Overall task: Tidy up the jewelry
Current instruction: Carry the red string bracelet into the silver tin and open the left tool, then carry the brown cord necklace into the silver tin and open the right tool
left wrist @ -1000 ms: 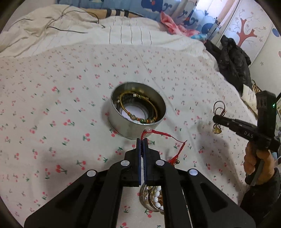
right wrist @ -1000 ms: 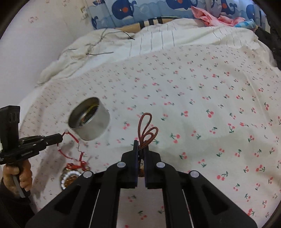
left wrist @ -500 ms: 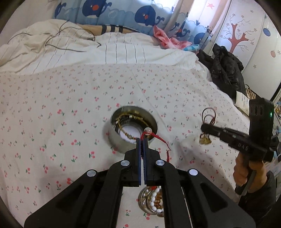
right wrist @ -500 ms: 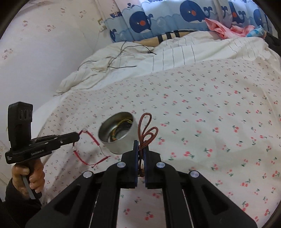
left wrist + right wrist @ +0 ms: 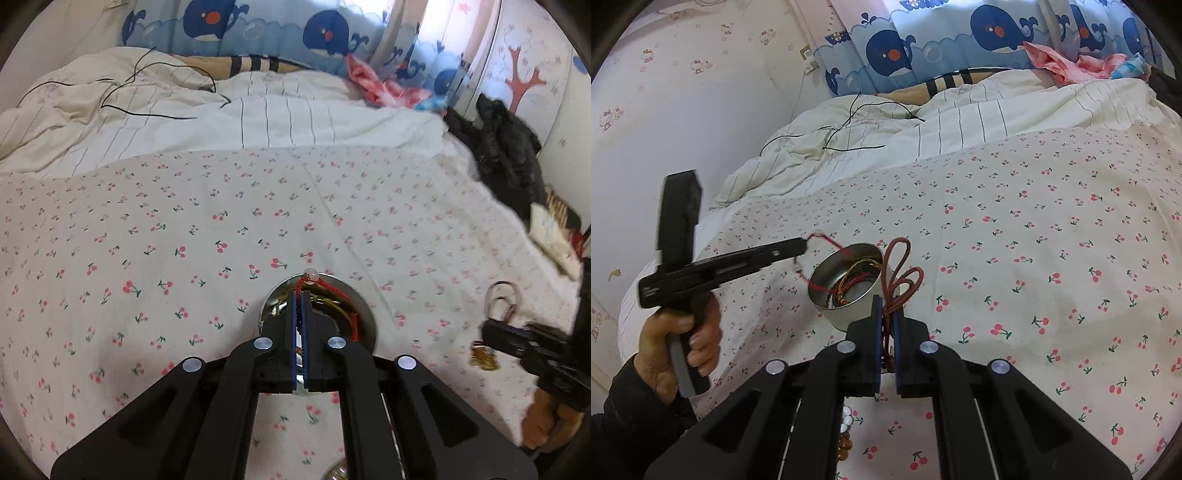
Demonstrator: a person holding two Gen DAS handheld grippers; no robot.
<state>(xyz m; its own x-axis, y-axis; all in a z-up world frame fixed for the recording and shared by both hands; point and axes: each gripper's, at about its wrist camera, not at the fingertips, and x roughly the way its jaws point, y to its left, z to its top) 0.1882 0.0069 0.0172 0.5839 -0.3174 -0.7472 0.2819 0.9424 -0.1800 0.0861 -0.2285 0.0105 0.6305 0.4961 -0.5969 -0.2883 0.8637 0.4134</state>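
Up and over goes the left gripper (image 5: 301, 295), which a second ago hung short of the tin (image 5: 849, 291) and now sits right above it, the tin's mouth tucked behind the fingertips in the left wrist view. Its fingers are pressed together on the red cord (image 5: 827, 258), a clear bead (image 5: 309, 275) perched just past the tips, and from the right wrist view that cord droops from the tips down into the tin's open top. Inside the tin lie gold and beaded bracelets (image 5: 858, 282) already coiled against the wall. Over on the other side, the right gripper (image 5: 887, 314) is pinching a brown cord (image 5: 899, 273), loops standing up above the fingertips, held just beside the tin on its right and clear of the bedsheet (image 5: 1034, 240). In the left wrist view a gold charm (image 5: 484, 360) dangles below it, blurred. Down at the bottom edge, white and amber beads (image 5: 846, 432) lie on the sheet, partly hidden under the right gripper's frame. Left hand (image 5: 679, 347) grips its handle.
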